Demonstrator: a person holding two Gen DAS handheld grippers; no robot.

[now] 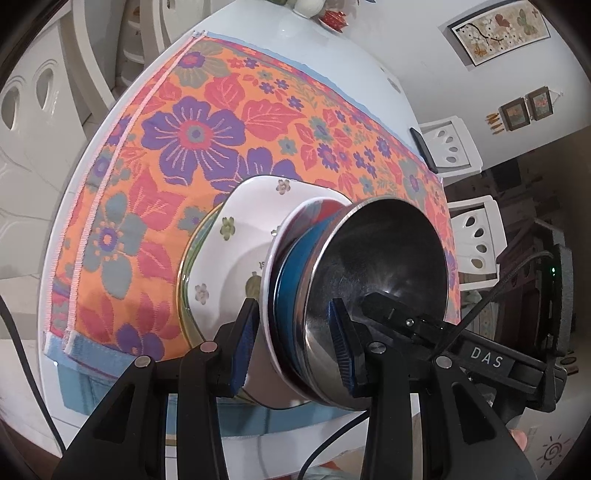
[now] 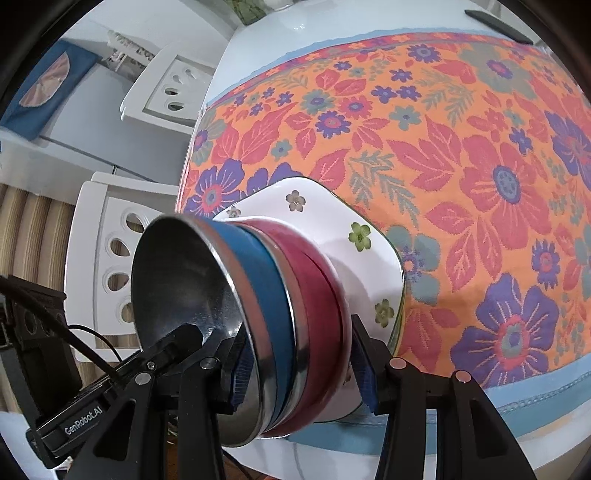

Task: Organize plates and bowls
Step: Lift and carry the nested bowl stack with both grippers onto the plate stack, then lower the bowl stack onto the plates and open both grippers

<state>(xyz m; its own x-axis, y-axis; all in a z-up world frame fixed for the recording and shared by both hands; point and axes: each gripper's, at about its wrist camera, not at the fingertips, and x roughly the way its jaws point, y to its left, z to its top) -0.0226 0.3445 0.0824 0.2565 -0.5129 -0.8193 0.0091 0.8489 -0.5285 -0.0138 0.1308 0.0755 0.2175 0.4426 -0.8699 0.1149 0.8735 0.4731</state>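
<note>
A stack stands on the floral tablecloth (image 1: 177, 155): a square white flowered plate (image 1: 240, 221) at the bottom, a red bowl (image 2: 317, 280), a blue bowl (image 2: 258, 266) and a steel bowl (image 1: 388, 258) on top. My left gripper (image 1: 291, 339) straddles the nested bowls, one blue pad outside the red bowl, the other inside the steel bowl. My right gripper (image 2: 303, 373) grips the same bowls from the opposite side, likewise with one pad inside the steel bowl. Each gripper shows in the other's view.
White chairs (image 1: 454, 144) stand around the round white table (image 2: 258, 59). A dark phone-like object (image 1: 424, 147) lies at the cloth's far edge. Cables hang from both grippers. Ornaments (image 1: 332, 16) stand at the table's far end.
</note>
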